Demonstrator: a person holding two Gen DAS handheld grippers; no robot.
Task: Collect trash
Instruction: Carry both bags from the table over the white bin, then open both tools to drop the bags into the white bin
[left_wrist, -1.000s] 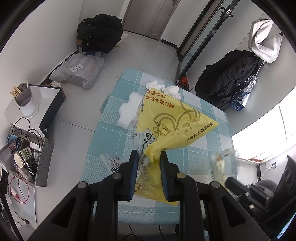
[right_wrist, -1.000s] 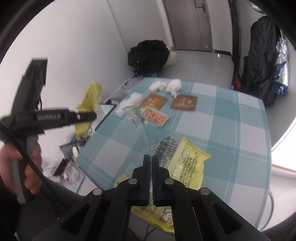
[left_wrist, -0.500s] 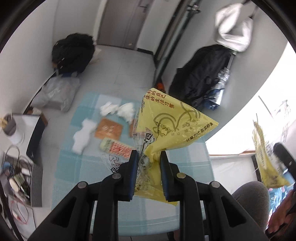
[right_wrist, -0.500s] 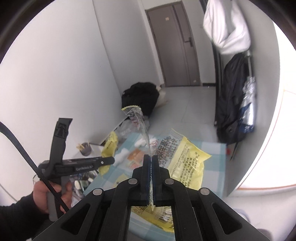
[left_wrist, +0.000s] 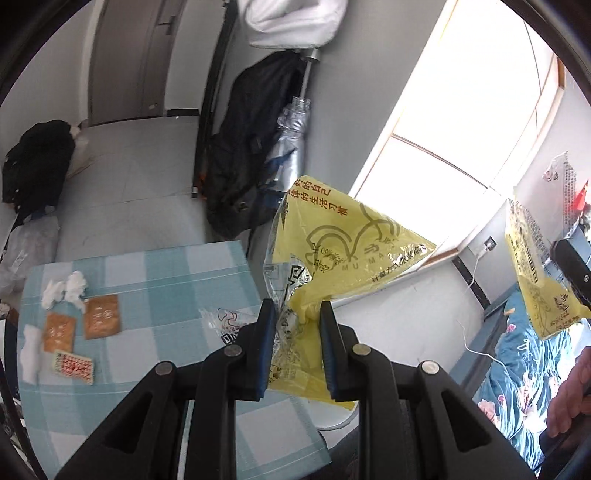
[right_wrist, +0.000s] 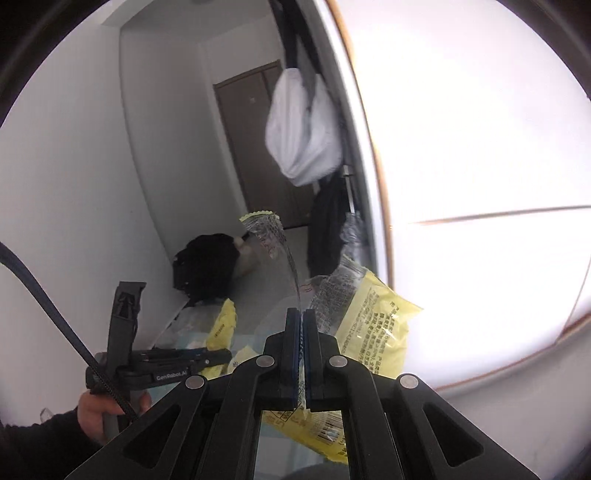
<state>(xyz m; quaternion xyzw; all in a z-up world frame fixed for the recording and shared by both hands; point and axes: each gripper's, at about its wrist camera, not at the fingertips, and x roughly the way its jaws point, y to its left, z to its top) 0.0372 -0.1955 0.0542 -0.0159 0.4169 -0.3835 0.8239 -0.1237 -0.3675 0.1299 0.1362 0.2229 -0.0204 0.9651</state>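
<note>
Wrappers aloft beside bench (left_wrist: 155, 266): left gripper (left_wrist: 297, 350) jaws clamped on crumpled yellow wrapper (left_wrist: 343, 251), right gripper (right_wrist: 302, 354) jaws pinching second wrapper's (right_wrist: 369, 325) clear edge. Film light, limp, slippery; bunched folds likely grip best.

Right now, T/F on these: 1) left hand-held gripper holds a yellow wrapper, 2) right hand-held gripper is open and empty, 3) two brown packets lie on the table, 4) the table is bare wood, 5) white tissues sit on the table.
1. The left hand-held gripper holds a yellow wrapper. True.
2. The right hand-held gripper is open and empty. False: it is shut on a yellow and clear wrapper.
3. Two brown packets lie on the table. True.
4. The table is bare wood. False: a blue and white checked cloth covers it.
5. White tissues sit on the table. True, beside the brown packets.
</note>
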